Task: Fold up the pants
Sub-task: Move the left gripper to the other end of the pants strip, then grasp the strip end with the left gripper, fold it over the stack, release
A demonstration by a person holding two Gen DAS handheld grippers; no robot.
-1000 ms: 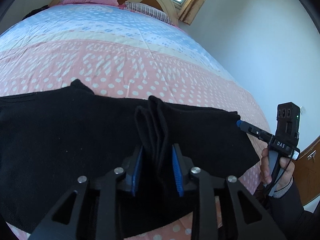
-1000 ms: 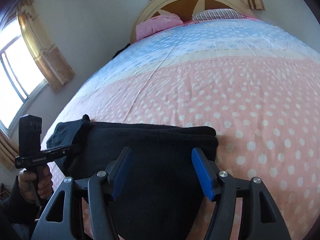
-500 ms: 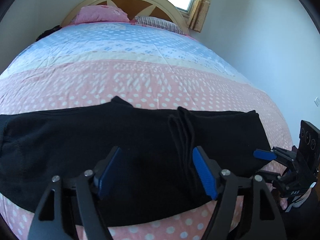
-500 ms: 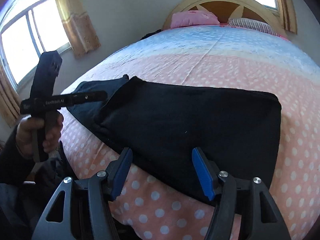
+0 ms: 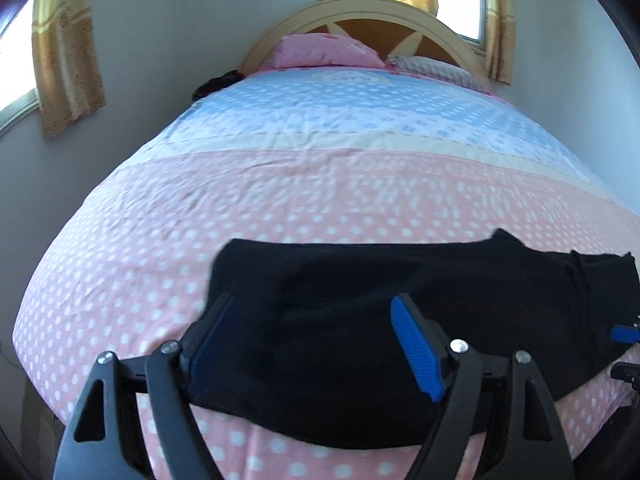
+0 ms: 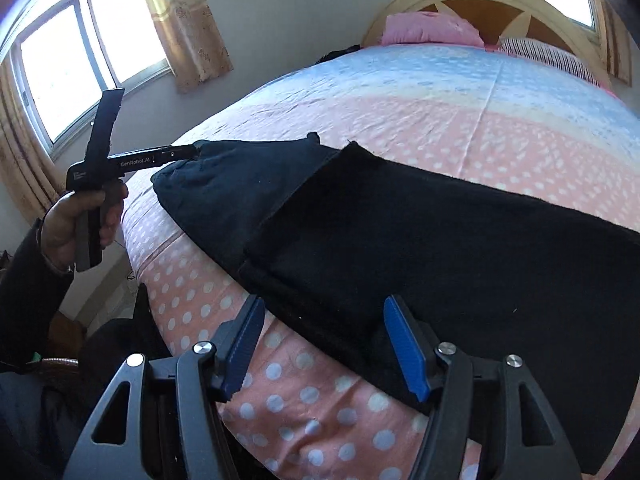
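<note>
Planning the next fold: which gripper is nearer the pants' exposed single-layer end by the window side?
Left. The left gripper sits at that end of the pants; the right gripper hovers open over the doubled part near the bed's edge.

the black pants [image 6: 420,248] lie flat along the near edge of the polka-dot bed cover, folded lengthwise into a long dark band, with a thicker doubled layer on top whose edge steps down to a thinner, slightly rumpled end toward the left in the right wrist view.
</note>
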